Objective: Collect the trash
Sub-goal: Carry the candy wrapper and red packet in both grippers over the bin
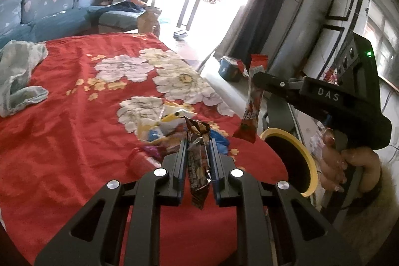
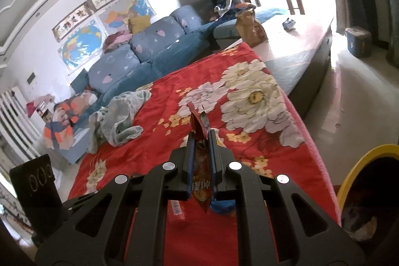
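The left gripper (image 1: 198,151) is pinched tight on one brown snack wrapper (image 1: 197,173), which dangles clear of the red floral quilt (image 1: 62,141). The right gripper (image 2: 202,141) is likewise clamped on one red snack packet (image 2: 200,181), hanging just above the yellow-rimmed bin (image 1: 303,156) beside the quilt, likely ready to be dropped in. A small heap of wrappers (image 1: 162,131) remains on the quilt near the bin, too jumbled to count.
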A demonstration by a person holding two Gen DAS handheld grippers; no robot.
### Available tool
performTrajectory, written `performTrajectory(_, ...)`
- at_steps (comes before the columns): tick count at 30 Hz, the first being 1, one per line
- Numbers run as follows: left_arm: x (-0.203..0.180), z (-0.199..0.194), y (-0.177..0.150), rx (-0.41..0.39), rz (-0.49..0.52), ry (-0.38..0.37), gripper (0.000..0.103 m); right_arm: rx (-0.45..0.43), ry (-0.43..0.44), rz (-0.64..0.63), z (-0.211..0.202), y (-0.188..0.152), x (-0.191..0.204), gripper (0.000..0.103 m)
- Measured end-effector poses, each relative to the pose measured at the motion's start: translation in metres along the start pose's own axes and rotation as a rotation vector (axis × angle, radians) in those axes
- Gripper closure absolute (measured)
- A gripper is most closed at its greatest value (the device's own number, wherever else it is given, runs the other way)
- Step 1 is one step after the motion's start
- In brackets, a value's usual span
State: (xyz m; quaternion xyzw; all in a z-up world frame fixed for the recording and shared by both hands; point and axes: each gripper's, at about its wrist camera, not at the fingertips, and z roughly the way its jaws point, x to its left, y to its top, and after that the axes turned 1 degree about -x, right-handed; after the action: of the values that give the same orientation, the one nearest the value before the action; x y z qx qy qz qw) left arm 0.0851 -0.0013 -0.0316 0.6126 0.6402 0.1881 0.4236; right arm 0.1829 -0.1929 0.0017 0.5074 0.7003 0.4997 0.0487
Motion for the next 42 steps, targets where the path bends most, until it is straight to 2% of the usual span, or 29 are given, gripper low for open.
performTrajectory(20, -0.068, 0.028, 0.001, 0.037, 0.135, -0.101, 0.087, -0.083, -0.093, 0.112, -0.055, -0.003, -0.064, 0.096)
performTrajectory(42, -0.14, 0.061, -0.008, 0.067, 0.266, -0.195, 0.087, -0.214, -0.272, 0.218, -0.115, -0.005, -0.133, 0.096)
